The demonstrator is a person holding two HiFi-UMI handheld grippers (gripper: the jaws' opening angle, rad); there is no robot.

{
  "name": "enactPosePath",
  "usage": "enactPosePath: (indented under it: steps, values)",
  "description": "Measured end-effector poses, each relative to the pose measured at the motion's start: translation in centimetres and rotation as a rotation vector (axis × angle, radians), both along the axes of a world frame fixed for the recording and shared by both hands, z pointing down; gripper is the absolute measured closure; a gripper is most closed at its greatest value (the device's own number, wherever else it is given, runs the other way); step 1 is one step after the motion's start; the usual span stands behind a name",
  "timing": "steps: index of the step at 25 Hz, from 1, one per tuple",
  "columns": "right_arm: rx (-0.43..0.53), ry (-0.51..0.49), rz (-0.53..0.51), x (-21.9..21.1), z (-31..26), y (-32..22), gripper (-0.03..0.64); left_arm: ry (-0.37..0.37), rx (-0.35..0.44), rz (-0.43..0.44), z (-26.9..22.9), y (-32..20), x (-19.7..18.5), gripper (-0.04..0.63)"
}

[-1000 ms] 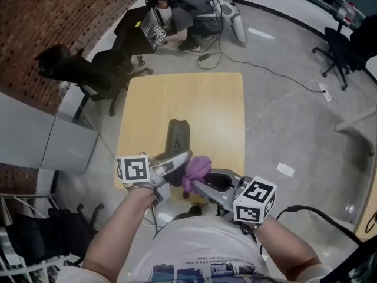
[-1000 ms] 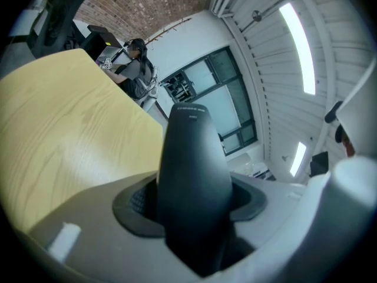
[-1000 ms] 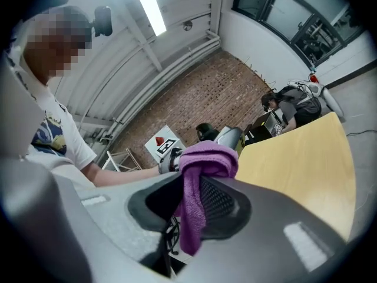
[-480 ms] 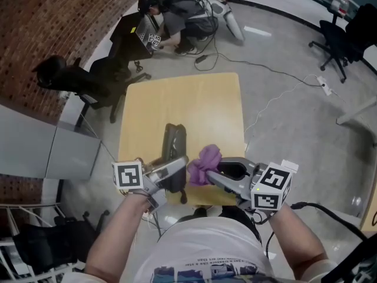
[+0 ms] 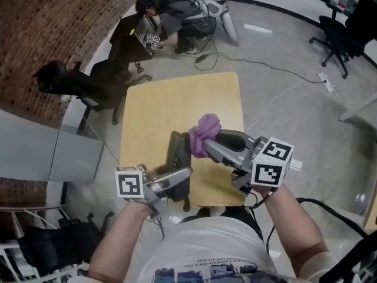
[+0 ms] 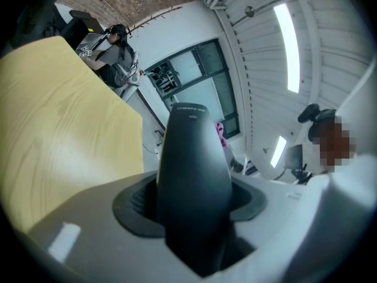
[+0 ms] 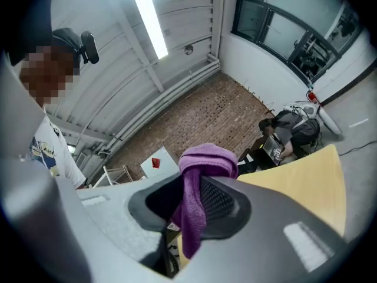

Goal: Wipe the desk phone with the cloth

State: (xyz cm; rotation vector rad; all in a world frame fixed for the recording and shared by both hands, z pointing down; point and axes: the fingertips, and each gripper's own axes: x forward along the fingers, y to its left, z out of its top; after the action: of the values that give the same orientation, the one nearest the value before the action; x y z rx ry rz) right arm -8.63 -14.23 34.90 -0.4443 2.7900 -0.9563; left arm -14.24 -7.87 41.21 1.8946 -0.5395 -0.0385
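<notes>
Mostly the open room is on the far half of the square light wooden table (image 5: 218,99), where bare wood reaches up to the far and right edges. The dark grey oblong desk phone (image 5: 178,158) lies in the near left part, and its near end is close to the near edge. Its long axis runs away from the person, about parallel to the left edge. The left gripper (image 5: 179,178) has its jaws closed on the near end of the phone. The right gripper (image 5: 207,148) pinches a crumpled purple cloth (image 5: 204,131), which is just beside the far end of the phone; whether it touches cannot be told. Around the table are a grey floor (image 5: 283,99), a red brick wall (image 5: 53,16), and a crouching person (image 5: 171,13).
</notes>
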Motion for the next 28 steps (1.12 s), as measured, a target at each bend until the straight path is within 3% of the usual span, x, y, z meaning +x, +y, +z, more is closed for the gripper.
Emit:
enactPosePath:
  steps: [10,19,28]
  values:
    - [-0.159,-0.076,-0.142,-1.4,3.2,5.8,0.525,-0.006,0.032,-0.030,-1.2,-1.1,-0.1,0.308]
    - [-0.152,-0.027,-0.270,-2.4,4.3,10.4,0.525,-0.020,0.043,-0.006,-1.6,-1.6,-0.3,0.308]
    - [-0.070,-0.048,-0.039,1.9,1.6,1.2,0.525,-0.017,0.054,0.083,-1.9,0.0,1.3,0.308]
